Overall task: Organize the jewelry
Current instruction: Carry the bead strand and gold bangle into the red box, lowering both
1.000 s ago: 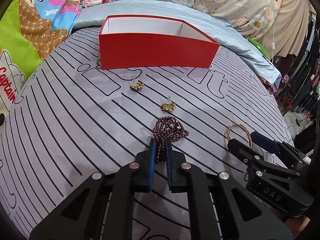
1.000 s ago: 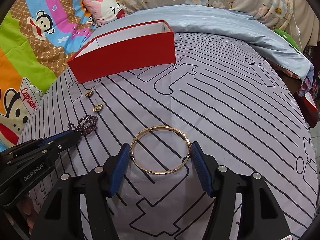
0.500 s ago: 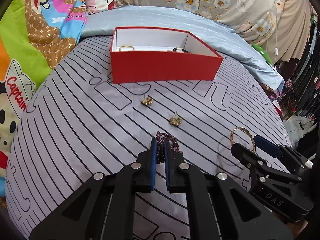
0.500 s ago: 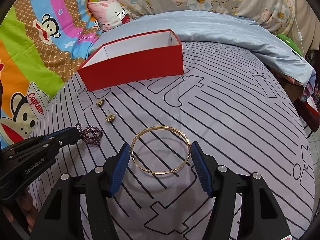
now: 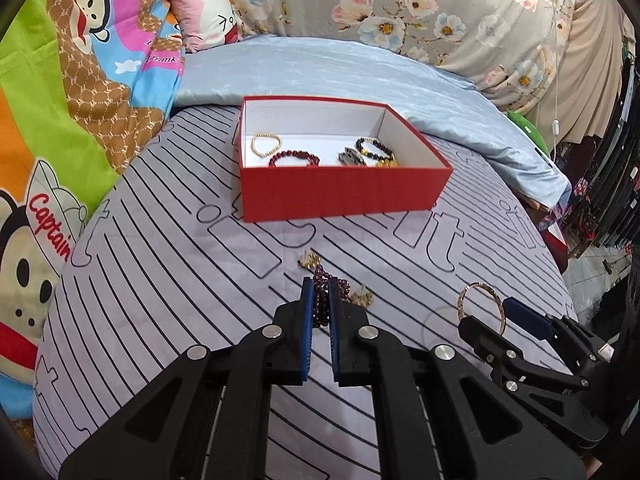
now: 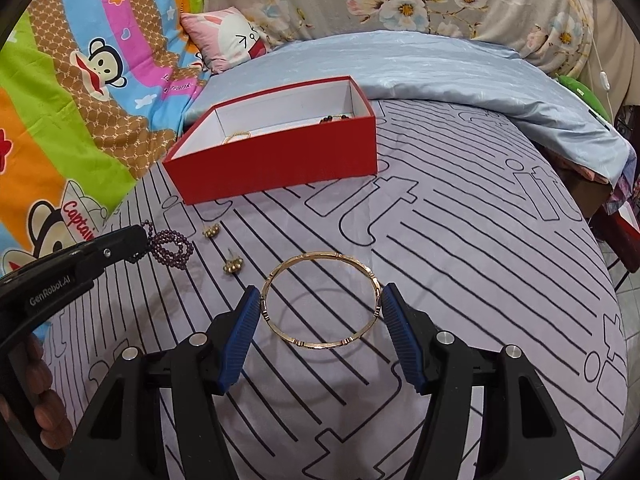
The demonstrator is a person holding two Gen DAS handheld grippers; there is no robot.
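Note:
My left gripper is shut on a dark purple bead bracelet and holds it above the bed; the beads hang from it in the right wrist view. My right gripper is shut on a gold bangle, pinched across its width and lifted off the sheet; it also shows in the left wrist view. A red box with a white inside stands farther back and holds several bracelets. Two gold earrings lie on the sheet between the grippers and the box.
The bed has a grey sheet with black lines. A light blue blanket is bunched behind the box. Cartoon monkey bedding and a pink pillow are at the left. The bed edge drops off at the right.
Both grippers have risen and tilted, lifting the purple bracelet and the gold bangle off the sheet. The inside of the red box has come into view.

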